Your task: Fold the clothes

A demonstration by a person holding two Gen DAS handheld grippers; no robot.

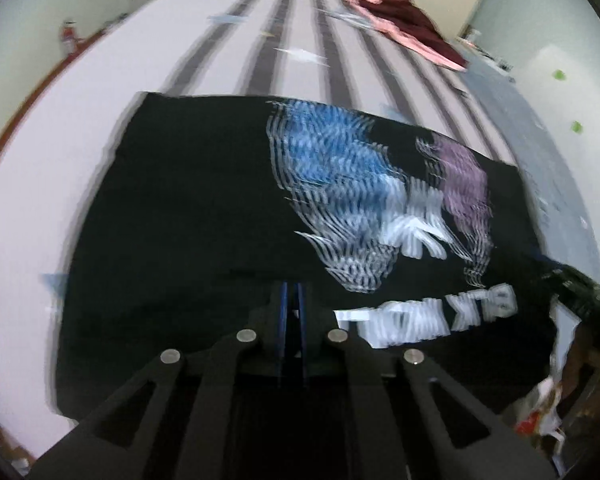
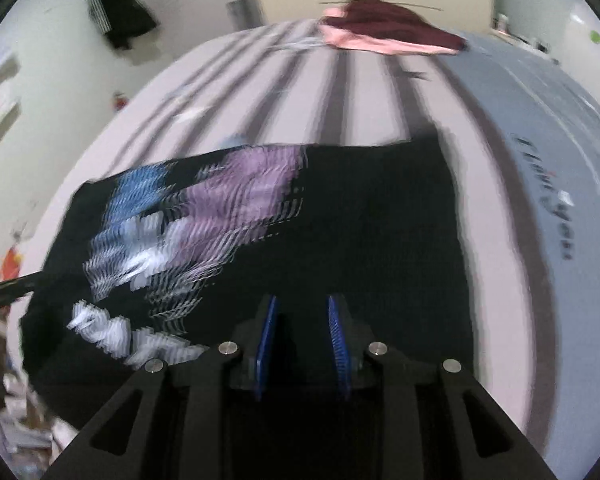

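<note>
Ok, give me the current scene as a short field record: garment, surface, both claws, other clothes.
garment: black T-shirt with blue, purple and white print, spread flat, print side up
surface: striped bed sheet
left claw: shut; whether it pinches shirt fabric cannot be told
right claw: jaws apart over the shirt's plain black part, nothing visibly gripped
other clothes: maroon and pink garments piled at the far end of the bed
image quality: both views motion-blurred
</note>
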